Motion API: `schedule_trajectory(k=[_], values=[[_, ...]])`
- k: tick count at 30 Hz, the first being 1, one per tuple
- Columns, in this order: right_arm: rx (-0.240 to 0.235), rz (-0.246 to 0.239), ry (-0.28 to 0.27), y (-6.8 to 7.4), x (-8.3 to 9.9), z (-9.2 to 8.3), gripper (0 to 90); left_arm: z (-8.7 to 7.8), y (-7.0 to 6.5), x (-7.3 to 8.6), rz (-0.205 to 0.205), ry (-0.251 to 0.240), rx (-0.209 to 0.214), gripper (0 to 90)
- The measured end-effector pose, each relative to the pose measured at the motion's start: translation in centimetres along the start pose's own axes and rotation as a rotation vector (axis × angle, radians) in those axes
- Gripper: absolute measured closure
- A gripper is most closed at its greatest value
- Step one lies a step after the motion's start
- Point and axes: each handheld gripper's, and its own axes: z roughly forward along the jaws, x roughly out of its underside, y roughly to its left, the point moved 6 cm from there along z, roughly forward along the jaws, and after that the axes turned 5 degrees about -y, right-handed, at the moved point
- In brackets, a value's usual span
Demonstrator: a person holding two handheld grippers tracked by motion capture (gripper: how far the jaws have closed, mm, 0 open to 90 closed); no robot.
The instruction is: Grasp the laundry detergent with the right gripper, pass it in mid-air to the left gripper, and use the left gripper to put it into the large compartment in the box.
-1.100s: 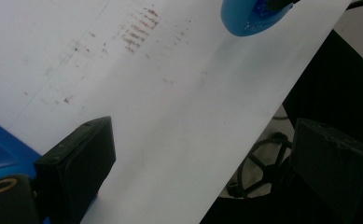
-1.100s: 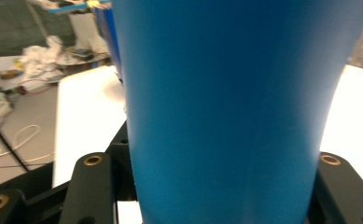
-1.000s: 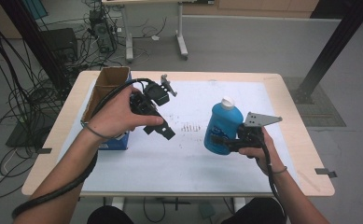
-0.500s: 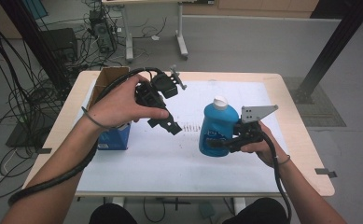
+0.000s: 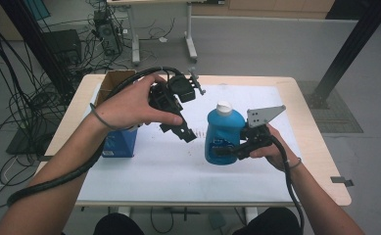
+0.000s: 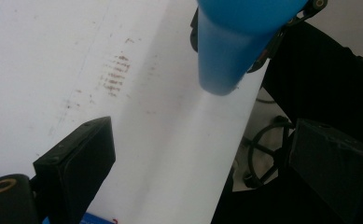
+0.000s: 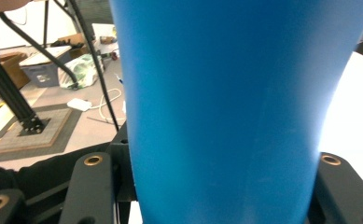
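A blue bottle [image 5: 223,137] with a white cap [image 5: 224,107] hangs upright above the table, and my right gripper [image 5: 221,151] is shut on its lower body. In the right gripper view the bottle [image 7: 226,116] sits pressed between the two black jaws of my right gripper [image 7: 216,186]. My left gripper [image 5: 185,134] is held in the air just left of the bottle, pointing down and to the right. In the left gripper view my left gripper [image 6: 202,163] is open with nothing between its jaws, and the bottle's base [image 6: 230,46] hangs ahead of them.
A white sheet [image 5: 178,166] covers the wooden table [image 5: 320,161], with faint brown marks [image 6: 116,77] on it. A blue box [image 5: 119,143] and an open cardboard box [image 5: 115,81] stand at the table's left. Cables and a desk frame lie on the floor behind.
Both hands have risen. The bottle in my right gripper has come up off the table and drifted left, closer to my left gripper.
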Motion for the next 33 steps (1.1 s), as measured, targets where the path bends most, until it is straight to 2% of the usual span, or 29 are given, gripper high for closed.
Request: schedule_trajectory(k=[7,15,20,33], values=[[-0.051,-0.019,0.017,0.8,-0.8,1.0,43.1,-0.3,-0.6,-0.8,0.044,0.021,0.023,7.2],[-0.092,-0.033,0.021,1.5,-1.4,1.8,43.2,-0.5,-1.0,-1.6,0.063,0.025,0.033,6.6],[-0.119,-0.047,0.025,2.1,-1.9,2.3,43.1,0.0,-1.4,-1.8,0.089,0.048,0.045,6.8],[-0.145,-0.06,0.039,2.5,-2.1,3.5,43.1,0.4,-2.3,-2.7,0.13,0.044,0.066,6.9]])
